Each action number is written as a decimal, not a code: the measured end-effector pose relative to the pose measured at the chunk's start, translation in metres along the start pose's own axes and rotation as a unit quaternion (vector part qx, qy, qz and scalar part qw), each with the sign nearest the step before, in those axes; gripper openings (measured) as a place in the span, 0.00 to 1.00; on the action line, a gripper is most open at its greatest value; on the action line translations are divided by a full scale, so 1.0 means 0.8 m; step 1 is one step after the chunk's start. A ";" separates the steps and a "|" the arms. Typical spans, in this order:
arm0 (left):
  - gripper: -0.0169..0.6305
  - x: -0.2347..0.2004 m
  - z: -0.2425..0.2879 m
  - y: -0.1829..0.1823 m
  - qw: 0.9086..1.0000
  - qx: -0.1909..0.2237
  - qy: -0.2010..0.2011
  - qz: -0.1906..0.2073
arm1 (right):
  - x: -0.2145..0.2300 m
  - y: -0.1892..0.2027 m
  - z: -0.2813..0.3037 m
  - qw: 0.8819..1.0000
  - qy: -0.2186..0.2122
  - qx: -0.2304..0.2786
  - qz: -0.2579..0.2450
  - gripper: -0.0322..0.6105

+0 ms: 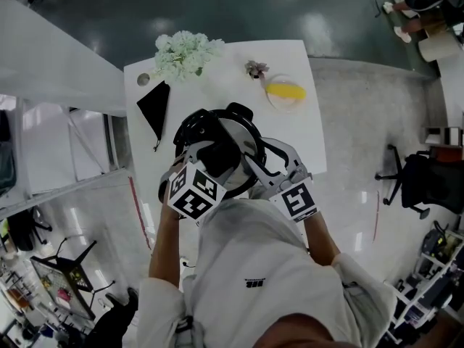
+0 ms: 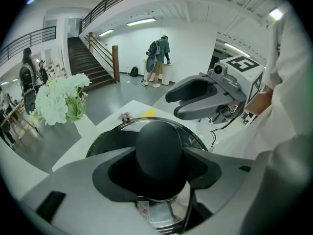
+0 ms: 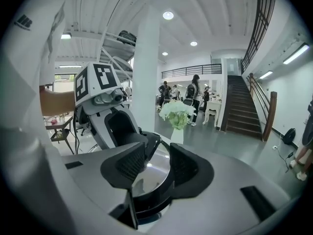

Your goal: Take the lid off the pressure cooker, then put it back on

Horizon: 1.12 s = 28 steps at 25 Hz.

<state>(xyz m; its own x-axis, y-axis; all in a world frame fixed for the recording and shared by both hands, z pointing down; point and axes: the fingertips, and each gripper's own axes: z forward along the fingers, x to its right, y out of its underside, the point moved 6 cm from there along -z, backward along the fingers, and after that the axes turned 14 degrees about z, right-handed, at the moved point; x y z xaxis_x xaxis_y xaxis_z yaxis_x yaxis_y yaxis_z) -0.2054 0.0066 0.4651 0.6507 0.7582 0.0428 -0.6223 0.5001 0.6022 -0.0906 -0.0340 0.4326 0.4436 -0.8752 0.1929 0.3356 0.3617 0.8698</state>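
Your white table point(image 1: 301, 133) has a bunch of white flowers point(image 1: 187, 53) at its far left corner, standing in a white vase point(image 3: 177, 135). A small round disc point(image 1: 143, 79) sits just left of the flowers, and a black pouch point(image 1: 154, 109) lies flat on the near side of them. Toward the far right there's a yellow thing on a pale plate point(image 1: 285, 93), with a small pinkish flower point(image 1: 255, 69) just beside it. A black office chair point(image 1: 415, 183) stands on the floor well off to your right. Beyond the table are a staircase point(image 2: 90, 62), a white pillar point(image 3: 145, 67) and people with backpacks point(image 2: 157, 60) at the back wall.
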 end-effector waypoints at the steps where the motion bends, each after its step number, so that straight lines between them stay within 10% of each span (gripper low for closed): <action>1: 0.47 0.000 0.000 0.000 1.000 0.002 -0.001 0.000 | 0.000 0.001 0.002 1.000 -0.002 -0.002 0.000 0.30; 28: 0.47 0.004 -0.001 0.000 0.994 0.003 -0.068 -0.086 | 0.004 0.003 0.004 0.998 -0.055 -0.019 -0.027 0.30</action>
<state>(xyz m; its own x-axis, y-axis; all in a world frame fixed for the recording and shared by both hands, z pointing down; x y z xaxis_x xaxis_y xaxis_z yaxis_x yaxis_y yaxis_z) -0.2033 0.0094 0.4649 0.8009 0.5971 0.0460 -0.4941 0.6155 0.6140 -0.0914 -0.0367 0.4370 0.3307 -0.9231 0.1961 0.3893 0.3227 0.8627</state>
